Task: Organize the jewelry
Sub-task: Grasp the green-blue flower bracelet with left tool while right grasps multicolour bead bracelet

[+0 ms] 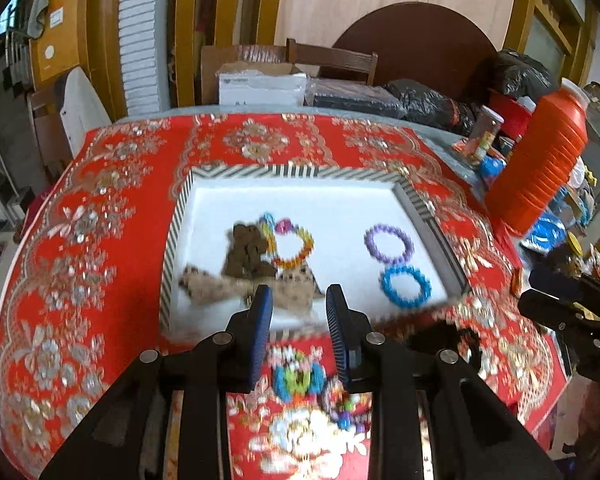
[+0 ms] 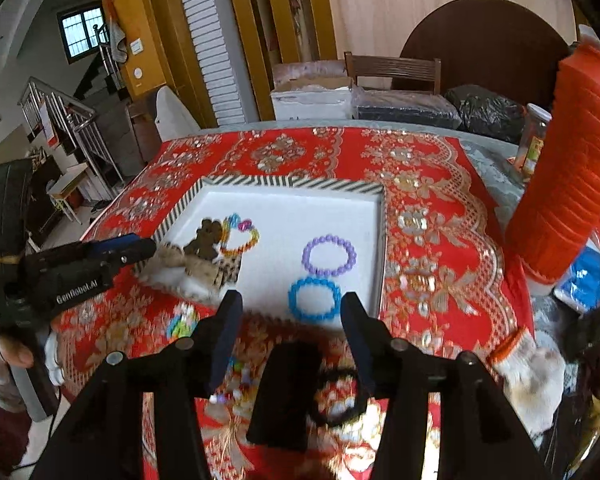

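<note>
Jewelry sort approx. halfway, both claws released & empty.
Tray [image 1: 182, 216] holds purple bracelet [image 1: 389, 243], blue bracelet [image 1: 405, 286], others; colorful bracelets [image 1: 300, 378] & black ring [image 2: 338, 398] left on cloth [image 1: 80, 240]. Left gripper [image 1: 299, 294], right gripper [image 2: 291, 300] hover near.

Left gripper [image 1: 299, 294]: I see it level and pointing forward, blue-padded fingers [image 1: 262, 312] parted with a moderate gap, nothing between them. From the right wrist view the same unit [image 2: 140, 246] enters from the left, held by my gloved left hand [image 2: 8, 354].

Right gripper [image 2: 291, 304]: jaws spread wider than the left's, dark pads [image 2: 228, 328] facing each other, empty. In the left wrist view its black body [image 1: 560, 300] sits at the right edge, motion-blurred.
</note>
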`<state>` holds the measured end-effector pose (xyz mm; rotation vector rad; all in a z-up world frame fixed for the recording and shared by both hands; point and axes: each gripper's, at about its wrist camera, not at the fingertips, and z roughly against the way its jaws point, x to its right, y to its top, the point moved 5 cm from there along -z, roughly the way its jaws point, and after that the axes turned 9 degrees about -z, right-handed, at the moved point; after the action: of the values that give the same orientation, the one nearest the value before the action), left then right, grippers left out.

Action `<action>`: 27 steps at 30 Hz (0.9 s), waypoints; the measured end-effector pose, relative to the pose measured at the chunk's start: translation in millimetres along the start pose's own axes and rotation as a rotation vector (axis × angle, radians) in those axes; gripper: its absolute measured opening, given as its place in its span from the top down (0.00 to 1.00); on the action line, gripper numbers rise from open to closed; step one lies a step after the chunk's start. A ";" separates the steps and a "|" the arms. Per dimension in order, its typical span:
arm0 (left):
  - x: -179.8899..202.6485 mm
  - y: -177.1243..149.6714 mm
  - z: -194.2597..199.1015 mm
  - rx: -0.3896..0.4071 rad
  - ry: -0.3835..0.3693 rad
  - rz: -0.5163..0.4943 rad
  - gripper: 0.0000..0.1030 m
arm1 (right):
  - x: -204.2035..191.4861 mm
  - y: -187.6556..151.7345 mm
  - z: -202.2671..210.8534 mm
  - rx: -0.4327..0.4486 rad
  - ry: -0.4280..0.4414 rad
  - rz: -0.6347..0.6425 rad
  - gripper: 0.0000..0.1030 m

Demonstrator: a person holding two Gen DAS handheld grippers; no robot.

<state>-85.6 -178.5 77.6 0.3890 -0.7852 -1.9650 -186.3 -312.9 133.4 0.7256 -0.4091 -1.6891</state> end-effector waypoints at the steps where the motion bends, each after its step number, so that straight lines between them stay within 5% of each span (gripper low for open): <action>1: 0.0 -4.0 0.5 -0.005 -0.003 0.002 0.78 | 0.2 -7.2 1.3 -0.004 0.009 0.001 0.48; 18: -16.7 -74.6 -11.5 -0.135 -0.051 0.085 0.78 | 17.3 -76.3 3.1 -0.077 0.035 -0.001 0.48; 27: -10.3 -74.7 -36.2 -0.168 -0.046 0.074 0.78 | -2.1 -89.4 -14.0 -0.117 0.074 0.020 0.48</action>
<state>-109.5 -157.2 0.4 0.2123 -0.6481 -1.9594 -243.3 -287.3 67.9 0.6937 -0.2619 -1.6478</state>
